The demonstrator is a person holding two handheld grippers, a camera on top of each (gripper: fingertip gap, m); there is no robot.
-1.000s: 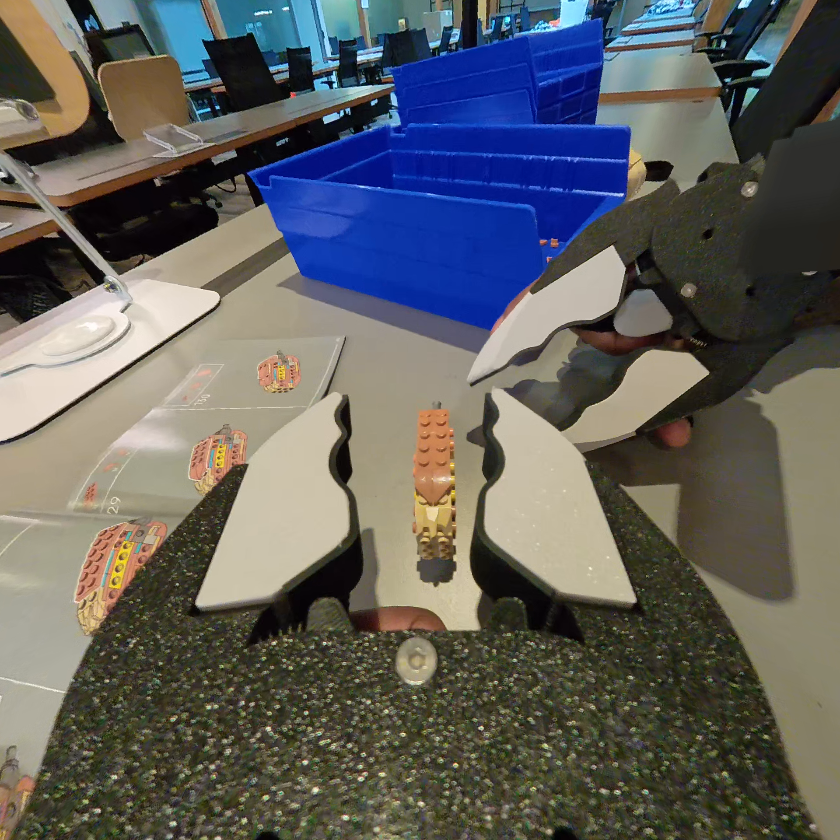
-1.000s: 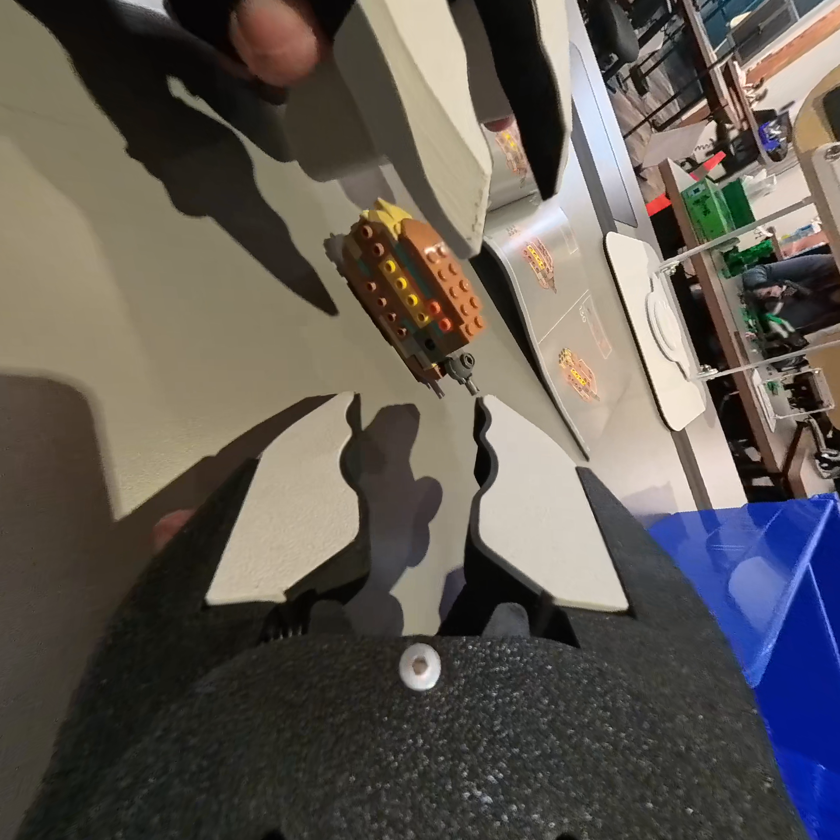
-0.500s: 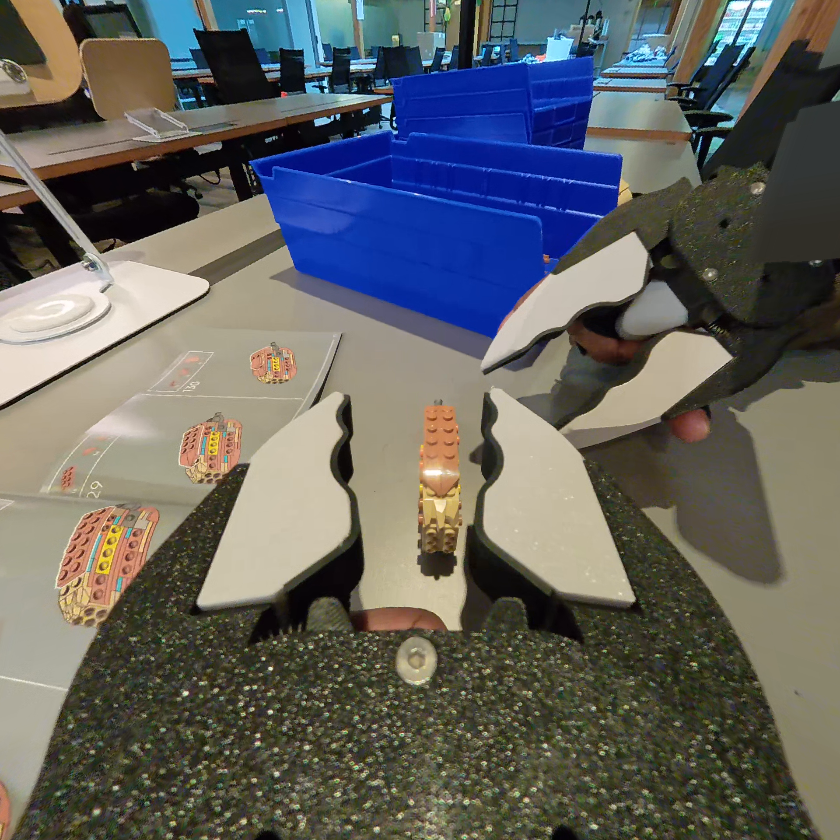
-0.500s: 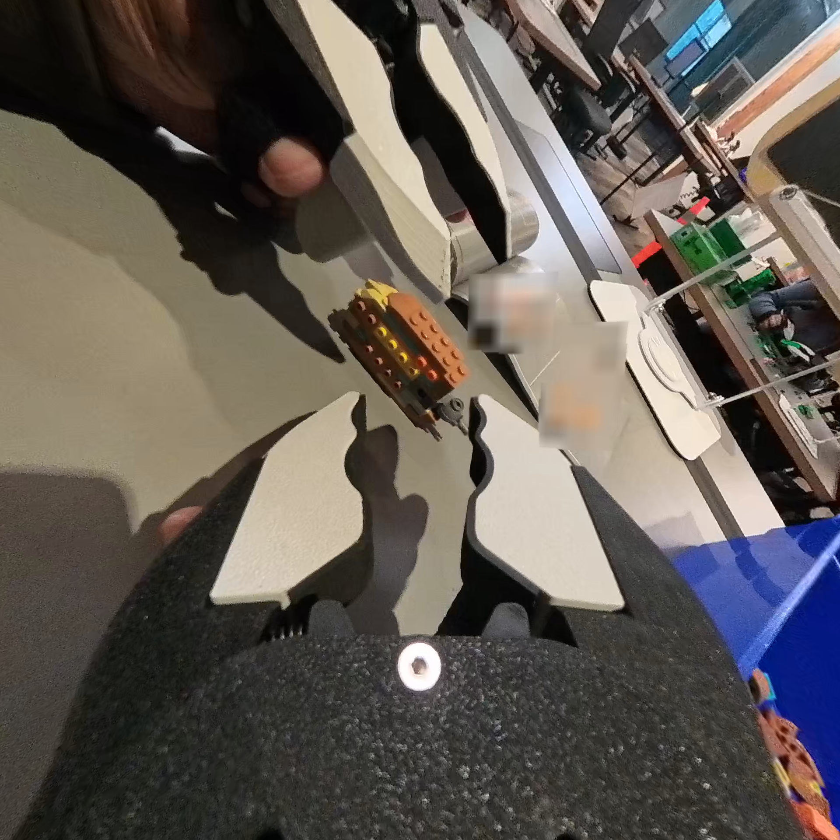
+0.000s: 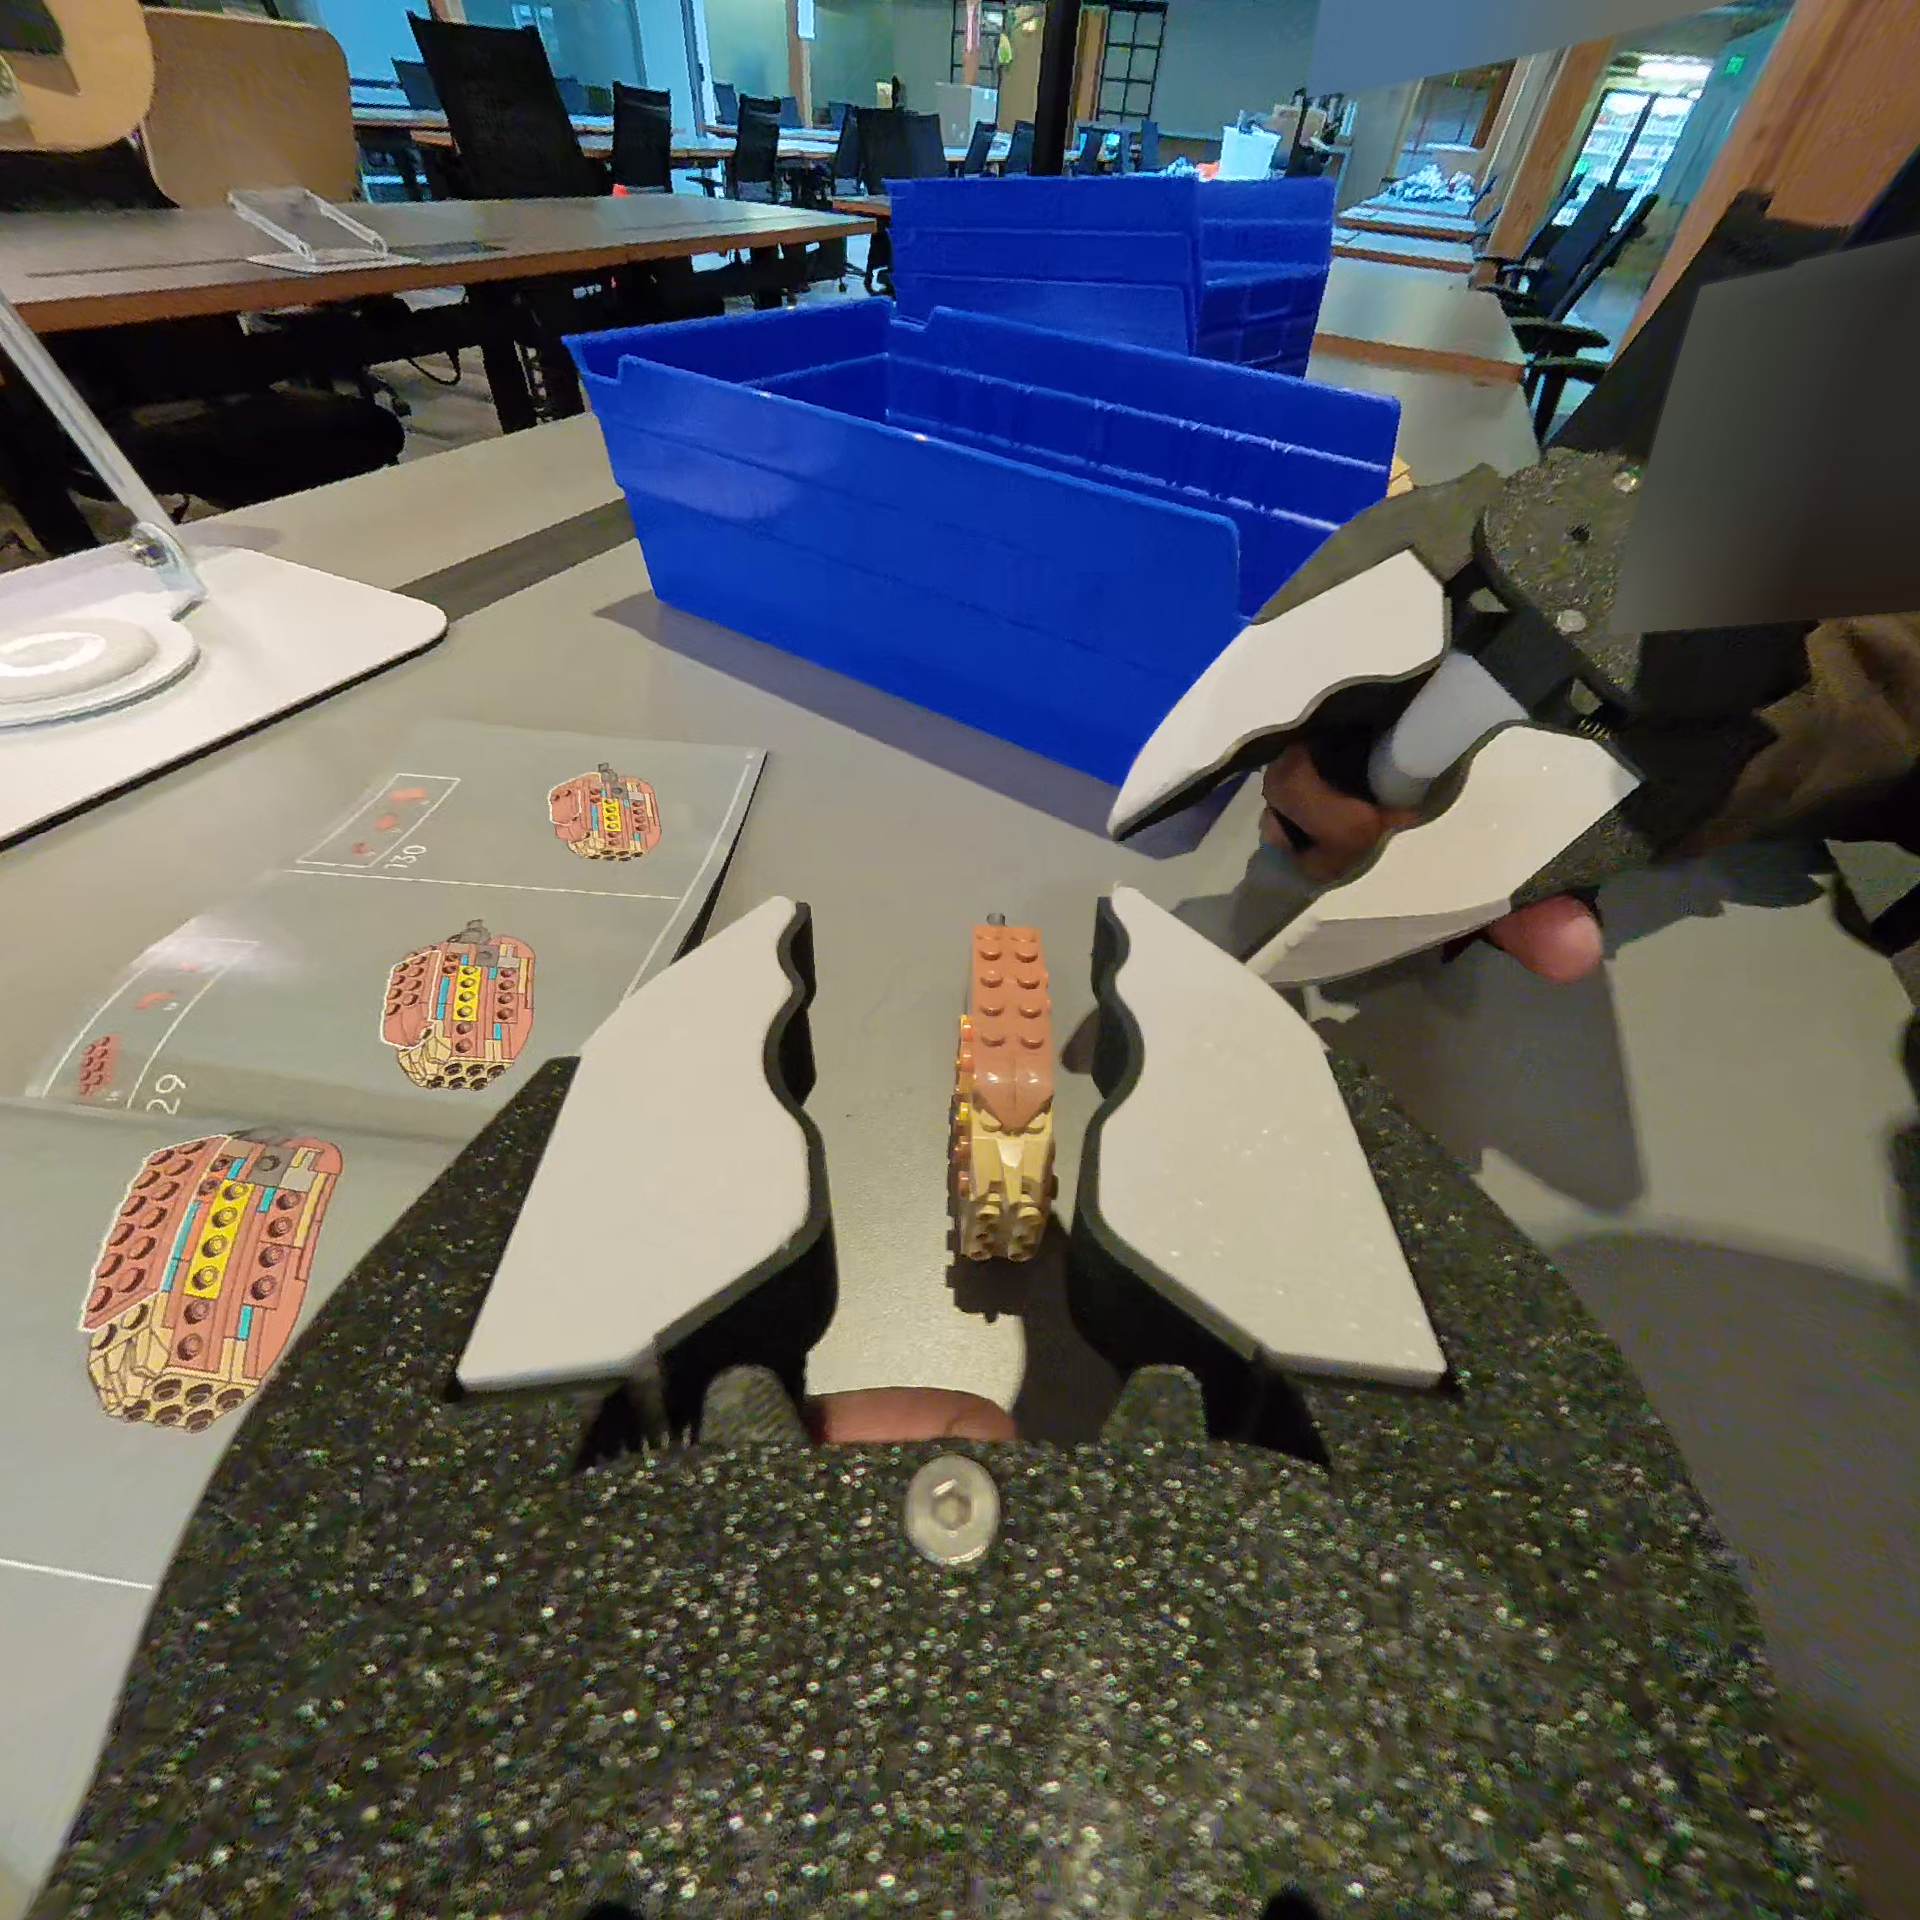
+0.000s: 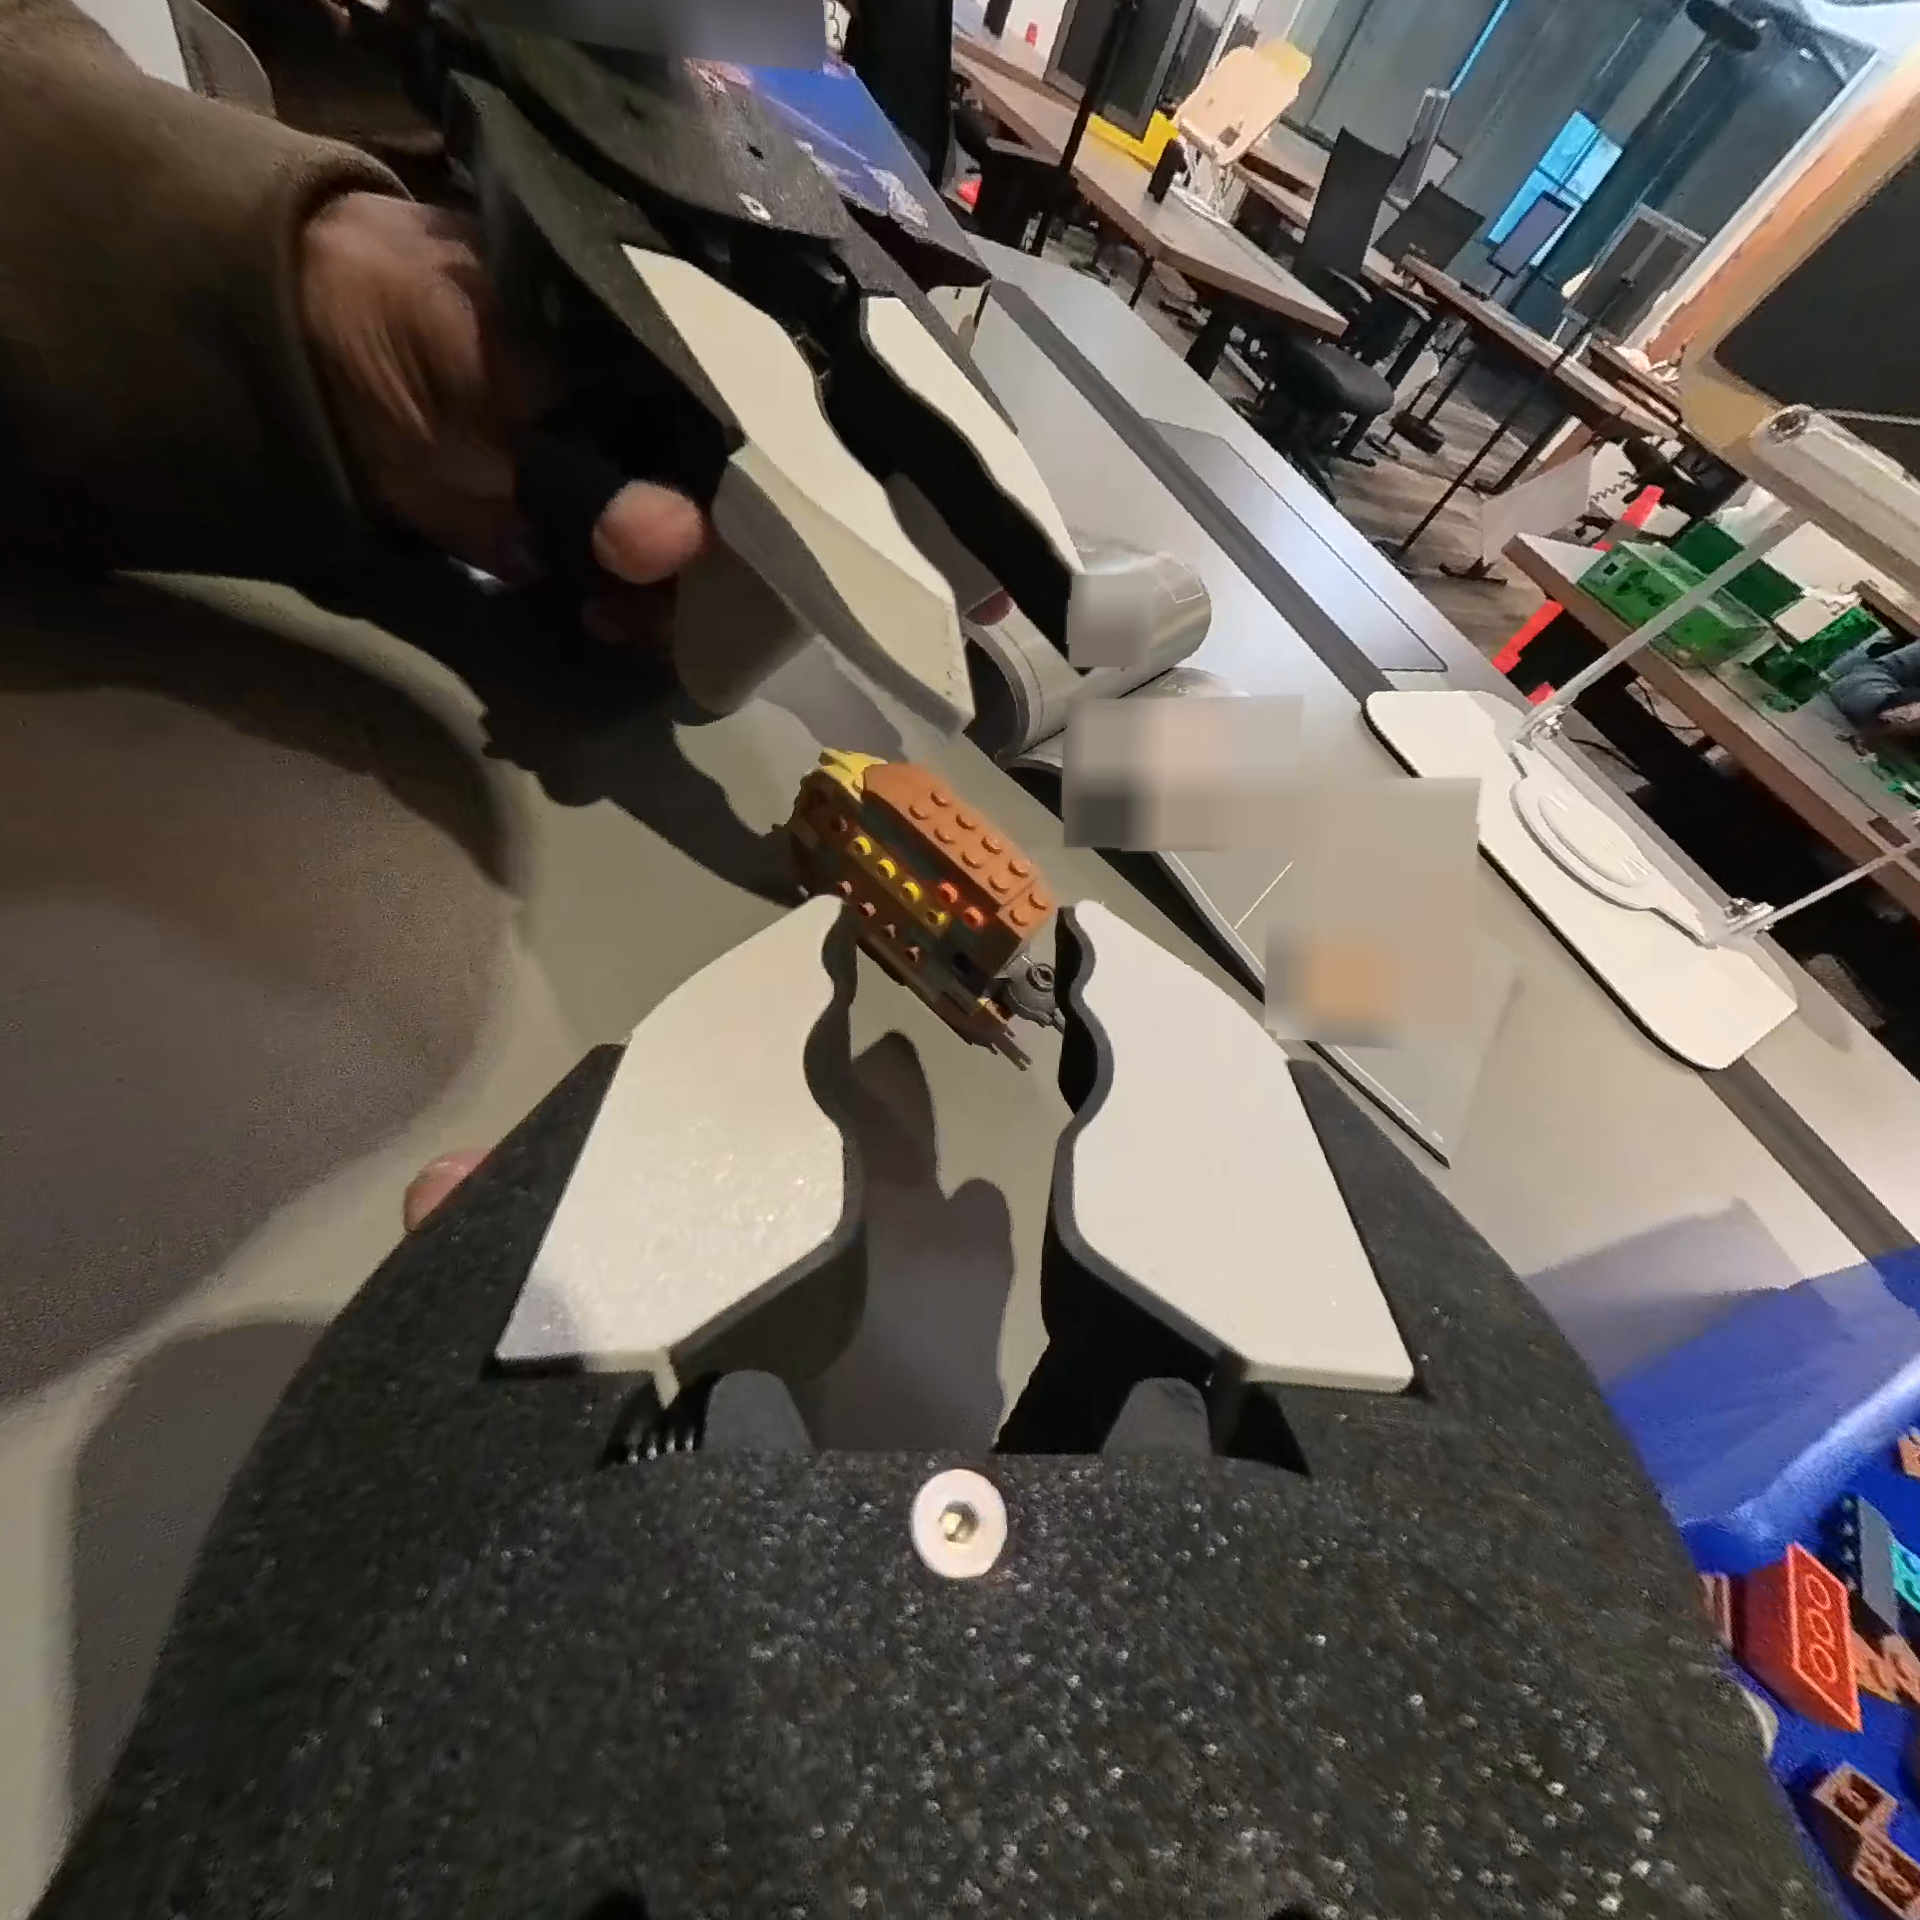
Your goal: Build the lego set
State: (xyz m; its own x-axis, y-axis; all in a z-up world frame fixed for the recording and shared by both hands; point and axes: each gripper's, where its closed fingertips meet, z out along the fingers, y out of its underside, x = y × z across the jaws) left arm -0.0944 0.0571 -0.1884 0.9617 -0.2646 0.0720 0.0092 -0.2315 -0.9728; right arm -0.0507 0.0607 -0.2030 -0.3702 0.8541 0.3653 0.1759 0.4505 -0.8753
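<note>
Claws of left gripper (image 5: pixel 951 1049) and right gripper (image 6: pixel 951 997) both spread, empty, flanking lego model (image 5: pixel 1003 1091); untouched.

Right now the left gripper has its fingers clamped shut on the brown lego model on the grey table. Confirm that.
Not clamped. The left wrist view shows the left gripper open, with the brown lego model standing free on the grey table between its fingers, a gap on each side.
</note>
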